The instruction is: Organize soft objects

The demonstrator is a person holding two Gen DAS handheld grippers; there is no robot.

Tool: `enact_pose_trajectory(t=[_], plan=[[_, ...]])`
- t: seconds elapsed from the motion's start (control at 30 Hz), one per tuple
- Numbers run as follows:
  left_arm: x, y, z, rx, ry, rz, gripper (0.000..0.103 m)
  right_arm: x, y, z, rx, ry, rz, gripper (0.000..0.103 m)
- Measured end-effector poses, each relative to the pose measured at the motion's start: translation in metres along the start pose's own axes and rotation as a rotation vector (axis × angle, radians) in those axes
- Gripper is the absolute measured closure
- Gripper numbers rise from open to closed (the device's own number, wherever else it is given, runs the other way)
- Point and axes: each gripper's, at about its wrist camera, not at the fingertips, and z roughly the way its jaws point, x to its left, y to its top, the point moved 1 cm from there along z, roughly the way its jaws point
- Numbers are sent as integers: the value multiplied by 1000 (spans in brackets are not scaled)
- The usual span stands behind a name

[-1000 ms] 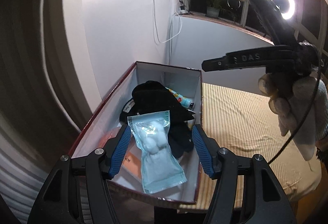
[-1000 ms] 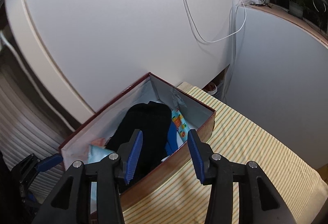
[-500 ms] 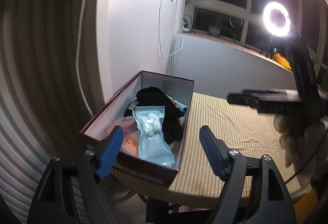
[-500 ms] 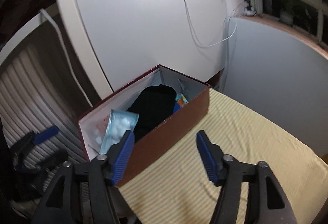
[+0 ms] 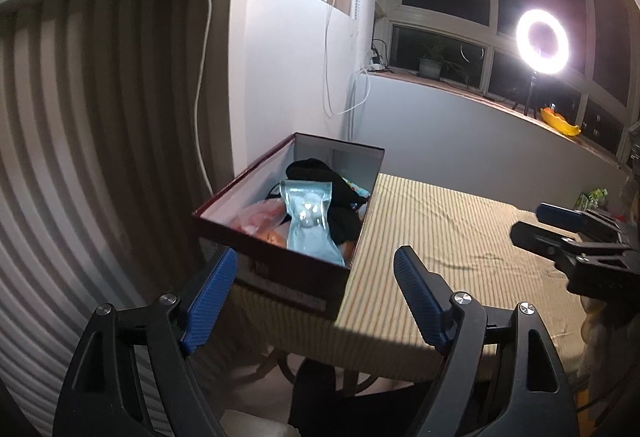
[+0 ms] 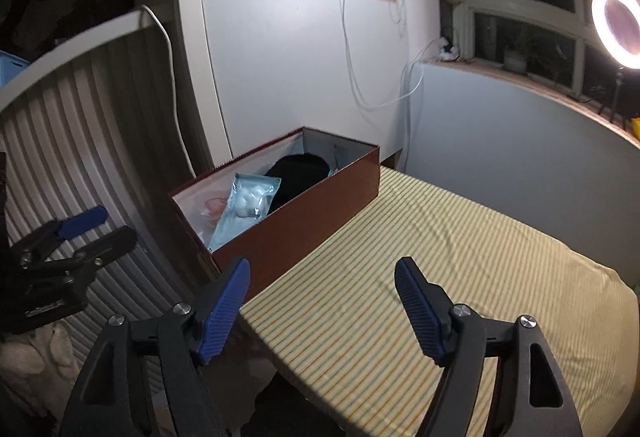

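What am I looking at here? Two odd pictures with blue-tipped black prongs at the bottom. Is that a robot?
No robot: a person holds one pair of tongs in each hand, with a camera on each looking forward along it. One picture is from the left tongs, the other from the right tongs. Both pairs are opening with nothing between them. On the striped tablecloth stands a red-brown box holding a bag of cotton balls, black fabric and other items.

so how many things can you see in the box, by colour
teal packet of cotton balls: 1
black fabric item: 1
pink packet: 1
colourful patterned item: 1
total: 4 visible in the red box; more may be hidden underneath
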Motion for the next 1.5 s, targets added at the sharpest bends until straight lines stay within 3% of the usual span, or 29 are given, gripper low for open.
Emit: enact_pose_trajectory(t=[0.4, 0.77, 1.5], plan=[[-2, -1, -23, -50, 19, 1, 22, 5, -12, -25, -18, 4, 31, 29], [-8, -2, -21, -37, 12, 12, 22, 3, -21, -24, -10, -33, 26, 29], [-11, -5, -20, -32, 9, 7, 22, 2, -29, -20, 9, -23, 31, 28]])
